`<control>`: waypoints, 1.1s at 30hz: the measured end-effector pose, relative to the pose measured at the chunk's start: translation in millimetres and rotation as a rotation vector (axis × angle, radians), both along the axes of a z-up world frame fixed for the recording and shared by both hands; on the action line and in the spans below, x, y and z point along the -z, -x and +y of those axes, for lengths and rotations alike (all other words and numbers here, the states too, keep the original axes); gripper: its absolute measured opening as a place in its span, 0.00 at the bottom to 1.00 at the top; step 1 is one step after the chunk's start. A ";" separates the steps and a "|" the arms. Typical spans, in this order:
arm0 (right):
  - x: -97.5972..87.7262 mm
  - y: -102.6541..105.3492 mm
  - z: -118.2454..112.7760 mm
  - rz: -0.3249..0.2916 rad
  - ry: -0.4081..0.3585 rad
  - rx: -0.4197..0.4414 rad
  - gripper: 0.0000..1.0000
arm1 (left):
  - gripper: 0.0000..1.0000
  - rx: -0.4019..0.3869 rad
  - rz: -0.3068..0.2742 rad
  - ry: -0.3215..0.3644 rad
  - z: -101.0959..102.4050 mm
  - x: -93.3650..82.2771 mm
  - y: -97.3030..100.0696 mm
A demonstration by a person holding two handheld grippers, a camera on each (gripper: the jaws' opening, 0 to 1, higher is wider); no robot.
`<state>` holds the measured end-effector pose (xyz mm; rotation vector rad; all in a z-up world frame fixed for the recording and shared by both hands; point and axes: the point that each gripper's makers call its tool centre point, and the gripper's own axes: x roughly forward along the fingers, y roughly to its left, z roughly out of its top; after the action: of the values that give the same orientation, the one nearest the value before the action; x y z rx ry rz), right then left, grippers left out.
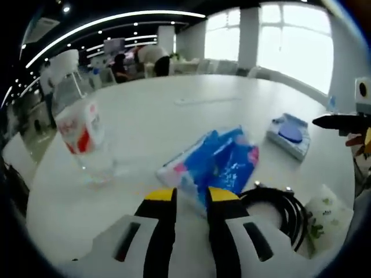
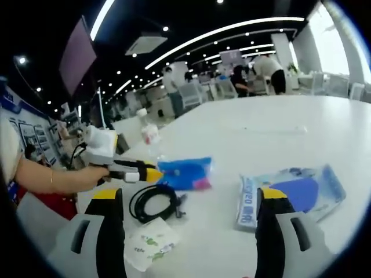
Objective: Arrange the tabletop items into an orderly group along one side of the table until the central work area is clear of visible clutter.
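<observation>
My left gripper (image 1: 191, 197) is shut on the near edge of a blue plastic packet (image 1: 215, 161). From the right gripper view, that left gripper (image 2: 148, 172) comes in from the left, held by a hand, with the blue packet (image 2: 185, 172) at its yellow tips. My right gripper (image 2: 189, 194) stands open, jaws wide apart and nothing between them, just short of a clear pack holding a blue disc (image 2: 290, 194). This pack (image 1: 290, 134) lies right of the blue packet. The right gripper (image 1: 342, 121) shows at the right edge.
A clear water bottle with a red label (image 1: 84, 130) (image 2: 149, 132) stands upright at the left. A coiled black cable (image 1: 278, 208) (image 2: 153, 201) and a white packet with green print (image 1: 324, 217) (image 2: 151, 243) lie near me. The white table (image 1: 174, 116) stretches far; people sit beyond it.
</observation>
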<state>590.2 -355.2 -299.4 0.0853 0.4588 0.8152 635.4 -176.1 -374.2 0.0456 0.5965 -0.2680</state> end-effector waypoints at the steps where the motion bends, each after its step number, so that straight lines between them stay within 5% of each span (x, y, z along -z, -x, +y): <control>1: 0.0 -0.1 -0.3 -0.003 0.004 0.000 0.94 | 0.07 -0.005 0.002 0.003 -0.8 -0.6 0.2; 2: -0.3 -0.4 -0.4 -0.004 0.003 0.001 0.94 | 0.00 -0.008 0.006 0.004 -0.7 -0.8 0.4; 20: -5.4 -1.7 -1.1 -0.022 0.007 0.003 0.95 | 0.00 -0.100 -0.056 0.055 -0.9 -36.7 -15.1; 33: -21.3 -0.1 -0.9 -0.060 0.005 -0.007 0.97 | 0.00 -0.085 -0.051 0.060 -9.8 -59.1 -15.5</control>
<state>590.2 -356.2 -278.0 0.0540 0.4046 0.8216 650.9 -185.8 -315.1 -0.0300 0.5376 -0.2017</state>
